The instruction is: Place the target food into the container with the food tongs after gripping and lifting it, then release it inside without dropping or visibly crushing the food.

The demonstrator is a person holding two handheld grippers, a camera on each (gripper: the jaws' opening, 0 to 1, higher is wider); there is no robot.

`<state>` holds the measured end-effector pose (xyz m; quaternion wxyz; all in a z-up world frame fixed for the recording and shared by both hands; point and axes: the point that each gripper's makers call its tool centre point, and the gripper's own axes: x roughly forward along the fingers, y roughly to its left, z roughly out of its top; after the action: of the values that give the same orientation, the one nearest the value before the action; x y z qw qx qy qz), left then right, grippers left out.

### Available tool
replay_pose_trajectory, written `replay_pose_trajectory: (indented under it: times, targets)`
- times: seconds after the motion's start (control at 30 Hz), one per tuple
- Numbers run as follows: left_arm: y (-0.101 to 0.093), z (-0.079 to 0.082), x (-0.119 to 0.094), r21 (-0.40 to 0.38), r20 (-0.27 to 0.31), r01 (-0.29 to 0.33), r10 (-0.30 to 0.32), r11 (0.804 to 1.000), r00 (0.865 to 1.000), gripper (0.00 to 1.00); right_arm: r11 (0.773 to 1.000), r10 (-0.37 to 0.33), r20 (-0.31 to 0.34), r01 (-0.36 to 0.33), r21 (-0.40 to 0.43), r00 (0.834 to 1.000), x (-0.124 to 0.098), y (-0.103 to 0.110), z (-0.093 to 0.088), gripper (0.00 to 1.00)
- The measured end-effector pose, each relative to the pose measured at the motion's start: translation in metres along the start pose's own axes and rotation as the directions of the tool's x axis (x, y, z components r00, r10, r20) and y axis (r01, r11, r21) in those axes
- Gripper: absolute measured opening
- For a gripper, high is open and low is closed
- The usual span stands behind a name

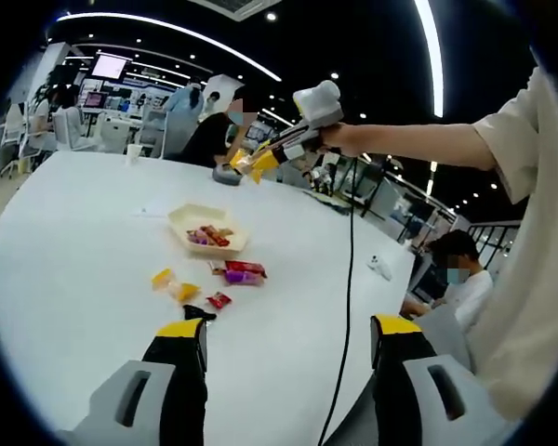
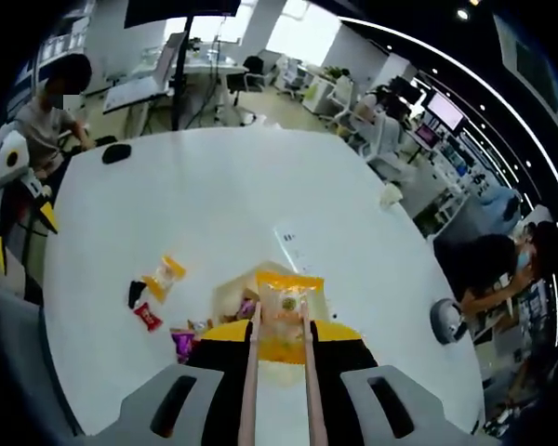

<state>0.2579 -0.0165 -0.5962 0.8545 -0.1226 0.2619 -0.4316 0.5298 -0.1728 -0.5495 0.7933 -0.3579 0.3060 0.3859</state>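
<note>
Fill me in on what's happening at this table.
A person works two handheld grippers over a white table. The right gripper holds food tongs that pinch a yellow snack packet, raised above the shallow container, which already holds some wrapped snacks. More packets lie on the table beside it. The left gripper hangs open, holding nothing.

- White table point(image 1: 93, 279); round-edged
- Shallow container point(image 1: 207, 229) near its middle
- Loose snack packets point(image 1: 245, 272) beside it
- Black cable point(image 1: 346, 307) across the top
</note>
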Motion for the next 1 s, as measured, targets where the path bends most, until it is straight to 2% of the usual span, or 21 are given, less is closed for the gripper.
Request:
replay_pose_trajectory:
  times: [0.3,0.5,1.0]
  targets:
    - [-0.006,0.0,0.002,-0.002,0.005,0.024,-0.024,1.0,1.0,0.69,1.0,-0.017,-0.006,0.017,-0.015,1.0,-0.001,-0.008,0.002,0.23]
    - [-0.002,-0.002,-0.001,-0.01,0.004,0.019,-0.019,1.0,1.0,0.69,1.0,-0.017,-0.005,0.017,-0.02,1.0,-0.001,-0.008,0.006,0.23]
    - [-0.001,-0.006,-0.005,-0.009,-0.005,0.016,-0.017,1.0,1.0,0.68,1.0,-0.022,-0.016,0.021,-0.017,1.0,0.0,-0.015,0.002,0.23]
